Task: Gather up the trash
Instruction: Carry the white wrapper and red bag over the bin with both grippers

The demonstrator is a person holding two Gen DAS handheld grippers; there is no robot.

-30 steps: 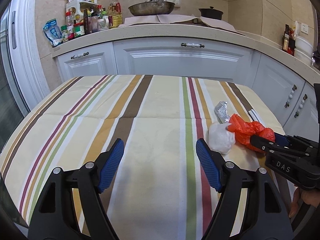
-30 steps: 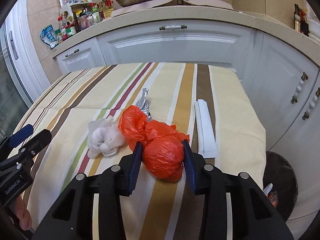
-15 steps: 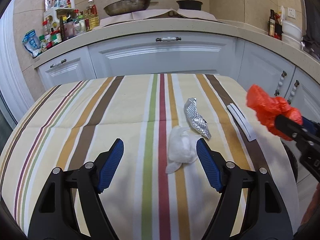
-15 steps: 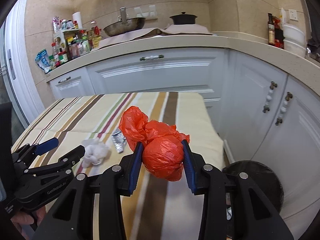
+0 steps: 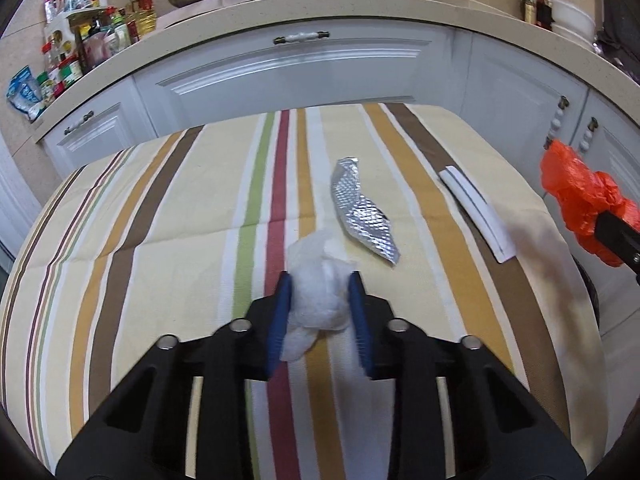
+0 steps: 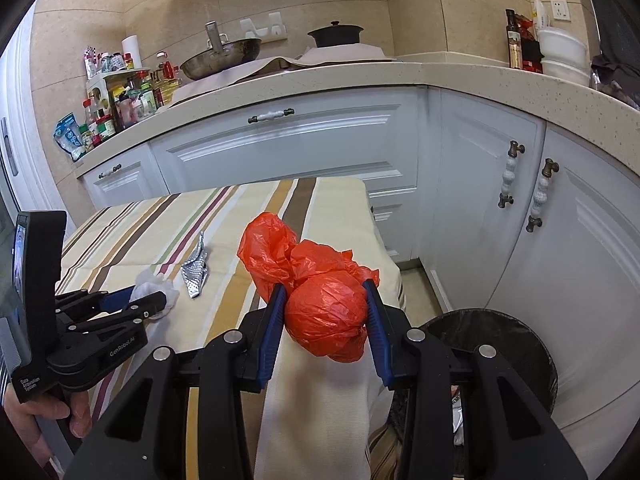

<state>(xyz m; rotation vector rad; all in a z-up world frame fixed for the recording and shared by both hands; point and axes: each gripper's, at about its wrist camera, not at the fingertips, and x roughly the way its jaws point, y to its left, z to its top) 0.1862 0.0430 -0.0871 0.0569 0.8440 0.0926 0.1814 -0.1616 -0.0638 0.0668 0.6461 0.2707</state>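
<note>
Closing on the white tissue wad [image 5: 318, 292], the left gripper [image 5: 320, 300] sits at lower centre of the left wrist view, its blue pads [image 5: 280, 312] against both flanks of the wad. The wad is crumpled, soft and fluffy, with a loose tail hanging toward the bottom of the frame; it rests on the striped tablecloth [image 5: 160, 220]. Just above and right of it lies a crinkled silver foil wrapper [image 5: 362, 214], apart from the wad. Farther right, near the cloth's edge, lies a flat white strip [image 5: 478, 214]. The left half of the cloth is open. At the right edge of the frame an orange plastic bag [image 5: 580, 196] is held off the table; the tool holding it is cut off by the frame border. The underside of the wad is hidden.

Right wrist view: the right gripper [image 6: 326, 320] is clenched on the orange plastic bag [image 6: 324, 312], a knotted, wrinkled ball with a loose twist rising to the upper left. It is at frame centre, over the table's right edge [image 6: 384, 248]. At lower right stands a dark round bin [image 6: 520, 344], its mouth partly covered by the gripper body; contents hard to make out. At left, the left gripper [image 6: 150, 300] grips the tissue wad [image 6: 154, 284], the wad mostly hidden behind the fingers. A hand [image 6: 44, 412] is cut off at lower left. The foil wrapper [image 6: 196, 272] lies just right of the wad.
</note>
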